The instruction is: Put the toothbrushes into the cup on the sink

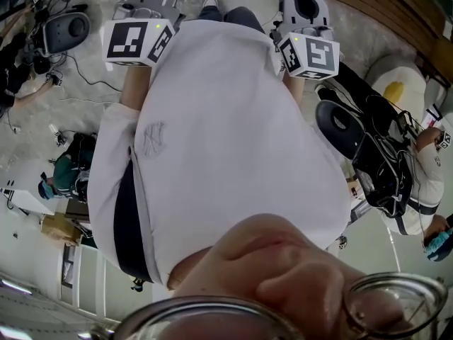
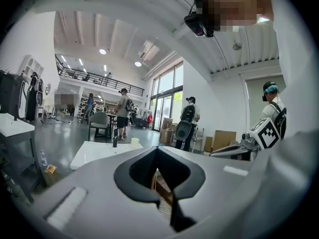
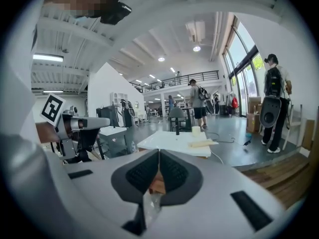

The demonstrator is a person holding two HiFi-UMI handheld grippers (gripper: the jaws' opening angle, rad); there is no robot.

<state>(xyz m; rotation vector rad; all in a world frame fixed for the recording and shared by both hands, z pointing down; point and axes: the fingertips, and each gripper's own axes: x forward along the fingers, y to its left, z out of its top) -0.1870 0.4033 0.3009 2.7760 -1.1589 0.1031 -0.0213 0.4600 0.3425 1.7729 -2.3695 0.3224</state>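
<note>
Toothbrushes and sink show nowhere; a pale cup (image 3: 196,131) stands on a far white desk (image 3: 166,139), perhaps the target; reaching in with claws unopened would likely knock a brush aside; the left claw (image 2: 157,151) is pressed together, holding nothing; the right claw (image 3: 158,153) likewise, tips touching, empty.

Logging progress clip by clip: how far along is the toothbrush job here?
Done: nothing visible; no toothbrush or sink is in any view. In hand: nothing; the left gripper and right gripper both have their jaws together and empty, pointing across an open hall. A white flat-topped table with a small pale cup on it stands ahead, apart from both. Left: the whole job, finding the toothbrushes and placing them.
</note>
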